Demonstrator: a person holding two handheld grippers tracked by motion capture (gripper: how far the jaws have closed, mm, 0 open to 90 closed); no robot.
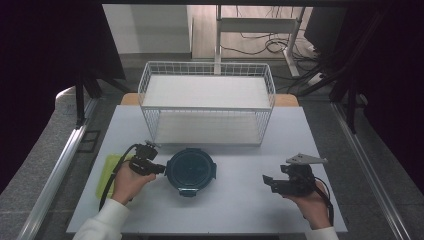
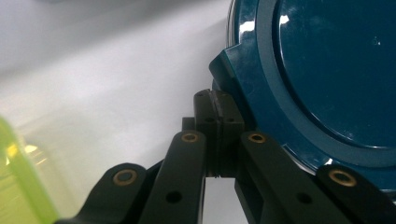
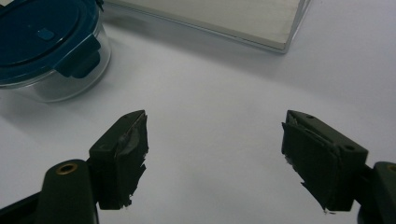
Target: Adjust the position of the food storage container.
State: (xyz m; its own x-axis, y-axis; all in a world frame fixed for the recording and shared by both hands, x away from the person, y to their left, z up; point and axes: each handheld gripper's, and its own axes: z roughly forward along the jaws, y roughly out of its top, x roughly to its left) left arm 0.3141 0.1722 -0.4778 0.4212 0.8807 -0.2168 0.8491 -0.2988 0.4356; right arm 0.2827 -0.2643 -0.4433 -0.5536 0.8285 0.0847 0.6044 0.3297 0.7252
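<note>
**White table, wire rack, lidded container**

White wire two-shelf rack (image 1: 206,102) stands at the table's far side. Round clear container with dark-blue clip lid (image 1: 190,170) sits in front of it: probably rigid, smooth, breakable; grasp at a lid tab. Left gripper (image 1: 159,170), jaws shut and empty, rests against its rim. Right gripper (image 1: 267,183) hovers well apart, jaws wide, empty.

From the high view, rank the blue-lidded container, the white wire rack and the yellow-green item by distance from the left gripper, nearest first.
1. Blue-lidded container: right beside the left gripper, whose shut jaws sit at its rim.
2. Yellow-green item: on the gripper's other side, partly under the hand and cable.
3. White wire rack: at the table's back, clearly farthest.
</note>
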